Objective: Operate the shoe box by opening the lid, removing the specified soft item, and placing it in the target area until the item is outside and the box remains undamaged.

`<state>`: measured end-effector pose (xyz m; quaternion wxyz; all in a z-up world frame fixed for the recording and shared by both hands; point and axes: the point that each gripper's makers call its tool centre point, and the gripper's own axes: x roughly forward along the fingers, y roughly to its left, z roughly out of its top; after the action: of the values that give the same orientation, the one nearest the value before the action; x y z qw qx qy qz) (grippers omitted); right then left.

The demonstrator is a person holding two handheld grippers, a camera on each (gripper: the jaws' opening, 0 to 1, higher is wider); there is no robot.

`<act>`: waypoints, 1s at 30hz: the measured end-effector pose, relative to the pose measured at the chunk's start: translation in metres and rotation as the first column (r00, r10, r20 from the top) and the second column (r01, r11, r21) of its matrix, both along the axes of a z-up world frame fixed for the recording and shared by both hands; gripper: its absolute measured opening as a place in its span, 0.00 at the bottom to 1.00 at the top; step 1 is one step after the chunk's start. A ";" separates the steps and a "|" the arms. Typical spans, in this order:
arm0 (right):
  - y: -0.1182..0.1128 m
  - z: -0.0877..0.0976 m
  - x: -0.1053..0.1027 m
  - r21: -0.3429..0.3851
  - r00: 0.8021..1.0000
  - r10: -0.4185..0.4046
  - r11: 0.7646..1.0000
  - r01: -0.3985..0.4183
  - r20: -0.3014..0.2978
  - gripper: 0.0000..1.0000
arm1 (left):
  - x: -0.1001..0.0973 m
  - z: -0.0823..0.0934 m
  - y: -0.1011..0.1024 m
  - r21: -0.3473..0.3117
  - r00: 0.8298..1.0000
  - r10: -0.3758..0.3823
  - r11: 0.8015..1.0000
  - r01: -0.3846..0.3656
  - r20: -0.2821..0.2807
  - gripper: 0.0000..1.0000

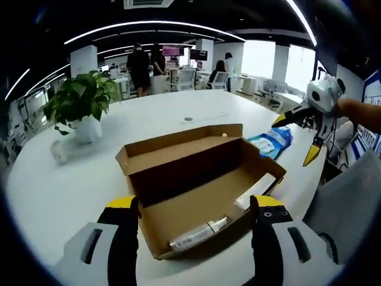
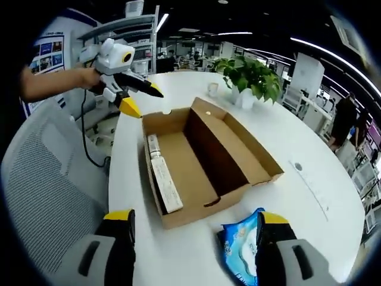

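Left gripper view: the left claw stands wide, its two yellow-tipped jaws rising on either side of the near end of the open box, holding nothing. The box lies on the white worktop directly ahead of this claw, its lid folded back on the far side. Inside, near the claw, lies a tube; a flat white carton rests along the wall by the right jaw. Beyond the box to the right lies the blue soft pack, outside the box on the worktop. The right claw hangs above the worktop edge just past the pack, jaws spread, empty. A potted plant stands far left.

Right gripper view: the right claw is wide and empty; the pack lies on the worktop between its jaws, close against the right one. The box sits just ahead, apart from the pack. The left claw, open, hovers at the box's far left corner. A grey chair stands left of the worktop.
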<state>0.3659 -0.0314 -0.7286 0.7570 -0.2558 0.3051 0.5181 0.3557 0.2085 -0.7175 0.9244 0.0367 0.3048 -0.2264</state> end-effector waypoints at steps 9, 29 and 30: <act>0.019 -0.001 0.008 -0.009 0.997 0.081 0.997 -0.081 0.004 0.71 | -0.012 -0.013 0.022 -0.003 0.998 0.060 0.998 -0.060 -0.037 0.70; 0.051 -0.036 0.022 -0.127 0.960 0.280 0.952 -0.278 -0.008 0.58 | -0.024 -0.042 0.047 -0.049 0.960 0.213 0.973 -0.225 -0.183 0.24; 0.052 -0.037 0.023 -0.129 0.959 0.282 0.951 -0.281 -0.007 0.58 | -0.024 -0.043 0.048 -0.050 0.959 0.216 0.972 -0.229 -0.186 0.22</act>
<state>0.3889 0.0208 -0.7653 0.6593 -0.3478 0.2938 0.5984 0.3321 0.2561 -0.7610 0.9136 -0.0514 0.3804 -0.1341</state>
